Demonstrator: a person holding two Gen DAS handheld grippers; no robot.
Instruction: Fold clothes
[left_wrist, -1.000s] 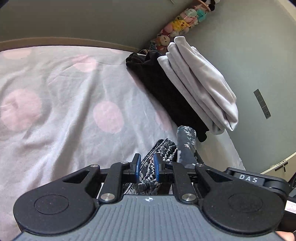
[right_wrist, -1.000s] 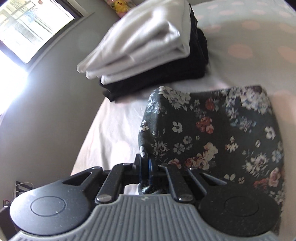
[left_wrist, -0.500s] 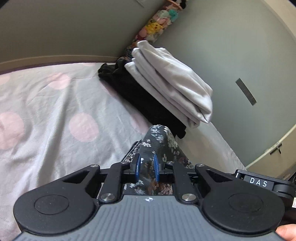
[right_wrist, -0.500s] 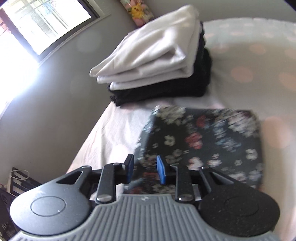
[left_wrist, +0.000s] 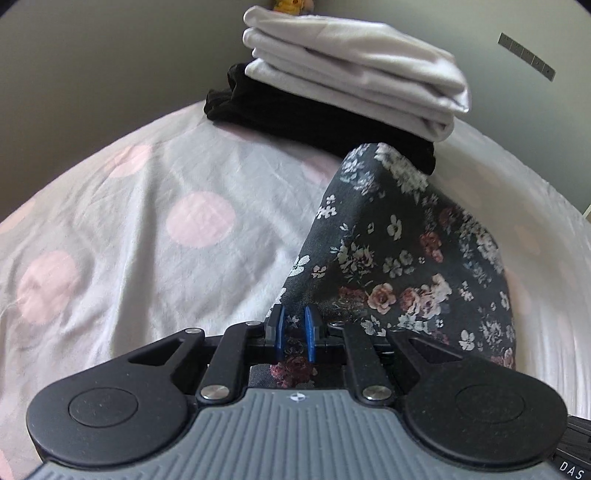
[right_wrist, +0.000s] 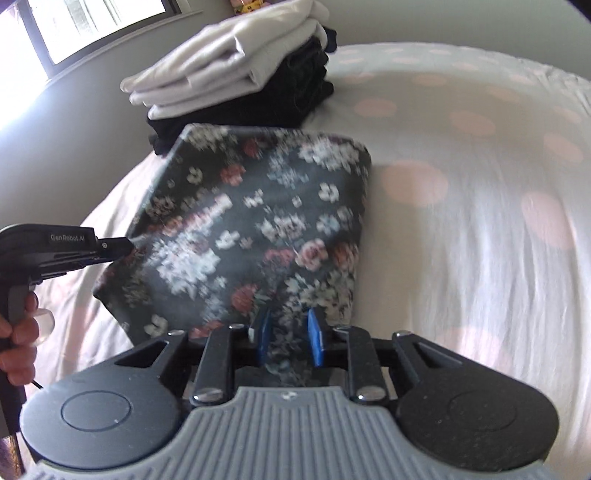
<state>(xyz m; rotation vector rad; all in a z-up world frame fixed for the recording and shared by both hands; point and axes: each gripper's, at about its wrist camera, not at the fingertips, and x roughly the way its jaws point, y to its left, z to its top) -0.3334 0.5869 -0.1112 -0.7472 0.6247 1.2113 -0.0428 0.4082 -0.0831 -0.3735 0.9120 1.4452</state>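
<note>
A folded dark floral garment (left_wrist: 402, 251) lies on the polka-dot bed sheet (left_wrist: 155, 221); it also shows in the right wrist view (right_wrist: 258, 225). My left gripper (left_wrist: 294, 328) sits at its near corner, blue pads a small gap apart with the cloth between them. My right gripper (right_wrist: 290, 341) is open, pads wide apart over the garment's near edge. The left gripper's body (right_wrist: 62, 247) shows at the garment's left edge in the right wrist view.
A stack of folded clothes stands just beyond the floral garment: white ones (left_wrist: 354, 70) on top of a black one (left_wrist: 317, 114), also in the right wrist view (right_wrist: 229, 70). A grey wall is behind. A bright window (right_wrist: 92, 26) is at upper left.
My right gripper has opened and let go of the floral garment, which now lies flat and folded. My left gripper swung round to face the stack, staying at the garment's corner.
</note>
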